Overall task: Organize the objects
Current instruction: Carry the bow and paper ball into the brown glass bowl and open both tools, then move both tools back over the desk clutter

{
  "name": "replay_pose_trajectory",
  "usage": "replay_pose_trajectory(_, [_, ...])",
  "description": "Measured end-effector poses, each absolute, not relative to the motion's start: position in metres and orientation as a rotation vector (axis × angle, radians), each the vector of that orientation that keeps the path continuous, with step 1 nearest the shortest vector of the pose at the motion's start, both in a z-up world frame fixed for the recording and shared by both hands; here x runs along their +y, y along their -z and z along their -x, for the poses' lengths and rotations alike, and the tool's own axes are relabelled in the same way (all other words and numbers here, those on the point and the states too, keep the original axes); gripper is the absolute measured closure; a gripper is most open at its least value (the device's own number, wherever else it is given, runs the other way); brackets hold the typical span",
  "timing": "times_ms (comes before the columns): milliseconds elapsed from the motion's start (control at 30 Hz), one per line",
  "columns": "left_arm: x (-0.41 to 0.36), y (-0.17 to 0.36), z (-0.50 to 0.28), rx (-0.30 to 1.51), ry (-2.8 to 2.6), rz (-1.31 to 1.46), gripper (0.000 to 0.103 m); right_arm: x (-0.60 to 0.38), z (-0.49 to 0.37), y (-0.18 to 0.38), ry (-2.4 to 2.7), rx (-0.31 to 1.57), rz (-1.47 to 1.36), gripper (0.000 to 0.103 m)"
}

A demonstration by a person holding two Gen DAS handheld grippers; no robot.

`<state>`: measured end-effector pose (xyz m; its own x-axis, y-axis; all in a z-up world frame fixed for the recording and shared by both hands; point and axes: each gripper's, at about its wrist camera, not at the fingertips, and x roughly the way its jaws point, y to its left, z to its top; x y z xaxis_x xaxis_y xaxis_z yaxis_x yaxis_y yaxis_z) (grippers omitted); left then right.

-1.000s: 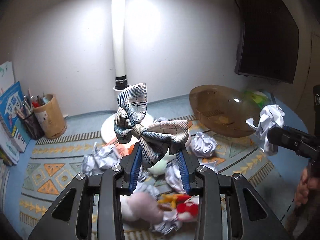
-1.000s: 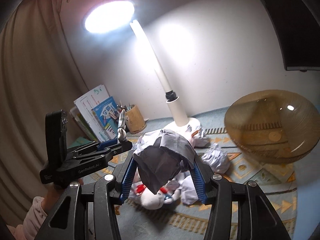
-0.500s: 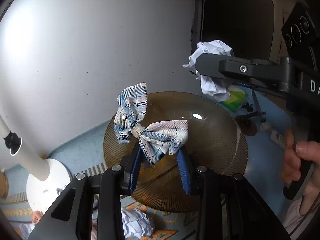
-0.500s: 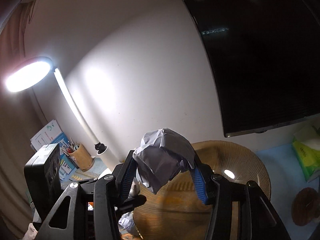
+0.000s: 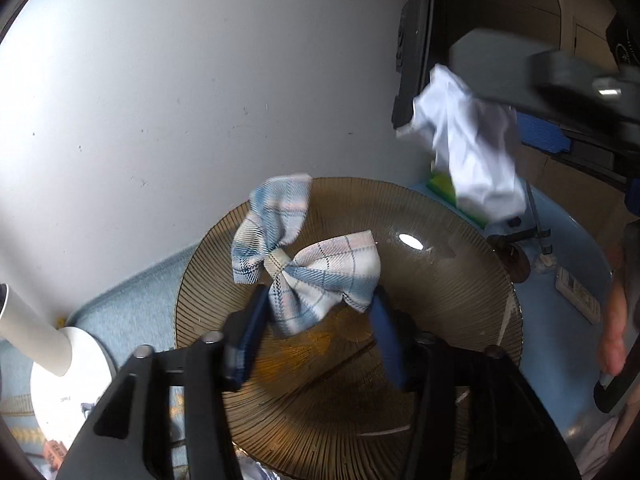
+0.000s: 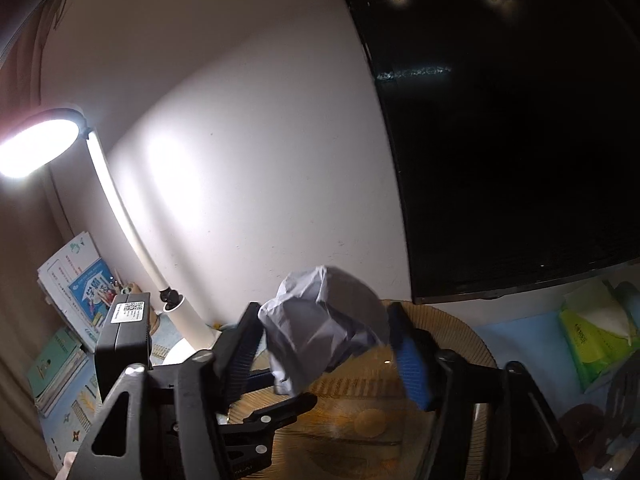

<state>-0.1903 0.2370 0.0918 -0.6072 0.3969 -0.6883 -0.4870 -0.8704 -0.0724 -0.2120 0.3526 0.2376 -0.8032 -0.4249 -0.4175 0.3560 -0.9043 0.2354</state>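
Note:
A plaid bow (image 5: 304, 264) sits between the fingers of my left gripper (image 5: 318, 320), just above a ribbed brown glass bowl (image 5: 440, 300). The left jaws are opening and the pads no longer squeeze the bow. In the right wrist view a crumpled paper ball (image 6: 320, 328), blurred, hangs between the wide-spread fingers of my right gripper (image 6: 326, 348), whose jaws are opening; the paper is clear of the right pad. The same bowl (image 6: 440, 420) lies below it. The paper ball (image 5: 472, 152) and right gripper (image 5: 500, 112) also show above the bowl's far right rim. The left gripper (image 6: 280, 420) shows at lower left.
A white desk lamp (image 6: 120, 208) stands left of the bowl, its base (image 5: 64, 388) beside the rim. Books (image 6: 76, 284) lean at the far left. A dark screen (image 6: 520, 120) hangs behind. A green tissue pack (image 6: 592, 332) lies right of the bowl. A person's hand (image 5: 616, 320) is at the right.
Both grippers swung from over the patterned mat to above the brown bowl. Their jaws then spread apart, and the bow and the paper ball are no longer squeezed.

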Motion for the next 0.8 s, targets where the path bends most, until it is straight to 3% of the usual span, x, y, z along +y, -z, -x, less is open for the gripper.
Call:
replay_pose_trajectory(33, [0.237, -0.089, 0.191, 0.167, -2.418, 1.02, 0.003, 0.352, 0.212, -0.238, 2.641, -0.186, -0.66, 0.0])
replay_pose_trajectory(67, [0.236, -0.088, 0.189, 0.176, -2.423, 1.008, 0.0, 0.35, 0.21, -0.24, 2.65, -0.159, -0.653, 0.0])
replay_pose_trajectory(467, [0.181, -0.132, 0.137, 0.13, -2.501, 0.942, 0.0, 0.33, 0.166, -0.27, 2.622, -0.15, -0.494, 0.0])
replay_pose_trajectory(667, [0.083, -0.137, 0.091, 0.192, -2.485, 0.993, 0.0, 0.28, 0.12, -0.222, 2.431, -0.11, -0.481, 0.0])
replay_pose_trajectory(800, [0.037, -0.117, 0.051, 0.378, -2.43, 0.985, 0.0, 0.222, 0.11, -0.188, 2.278, 0.134, -0.653, 0.0])
